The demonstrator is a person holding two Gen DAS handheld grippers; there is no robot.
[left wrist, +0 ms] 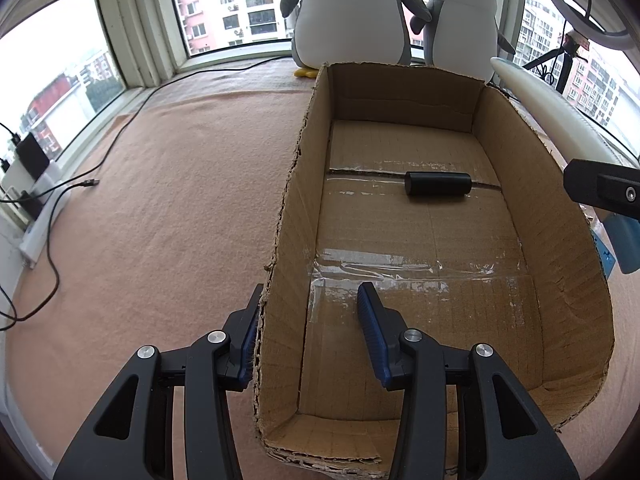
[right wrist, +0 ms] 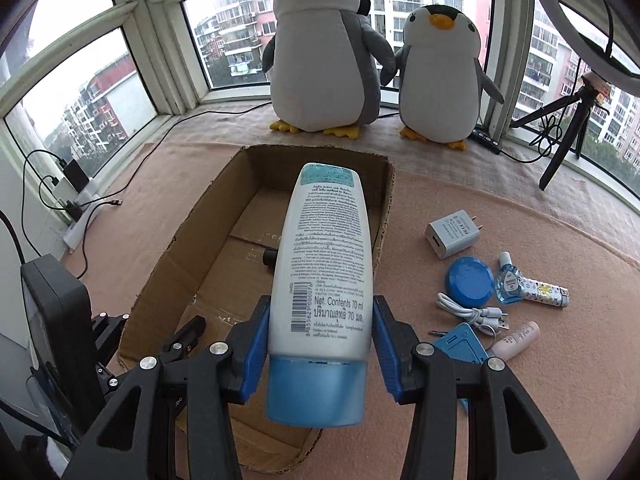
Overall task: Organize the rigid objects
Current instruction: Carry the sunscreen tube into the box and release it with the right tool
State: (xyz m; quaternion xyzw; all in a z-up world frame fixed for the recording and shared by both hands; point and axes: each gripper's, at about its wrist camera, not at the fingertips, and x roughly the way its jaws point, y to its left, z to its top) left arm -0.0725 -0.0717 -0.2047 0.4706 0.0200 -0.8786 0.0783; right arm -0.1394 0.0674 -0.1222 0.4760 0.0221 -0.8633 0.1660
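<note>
- The right gripper [right wrist: 320,344] clamps a white lotion bottle [right wrist: 322,264] between its blue pads [right wrist: 256,346], just above the bottle's light-blue cap, which points back toward the camera.
- The bottle hangs over the open cardboard box [right wrist: 160,264], its far end reaching toward the box's back wall.
- The left gripper [left wrist: 306,332] stands wide and holds nothing; its fingers straddle the box's left wall [left wrist: 280,240], one finger outside on the carpet side, the other inside the box.
- Inside the box a black cylinder [left wrist: 438,185] lies on its side on the taped floor, well away from the left gripper's fingers.
- On the pink carpet [right wrist: 500,400] to the right of the box lie more items: a grey wall charger [right wrist: 450,233], a round blue tin [right wrist: 469,280], a small blue bottle [right wrist: 510,282] beside a patterned tube [right wrist: 546,292], a coiled white cable [right wrist: 472,312], a blue box [right wrist: 460,344] and a pale pink tube [right wrist: 518,340].
- Two plush penguins [right wrist: 324,52] stand on the window ledge behind the box.
- A black tripod [right wrist: 560,136] stands at the right window, and cables run along the left sill.
</note>
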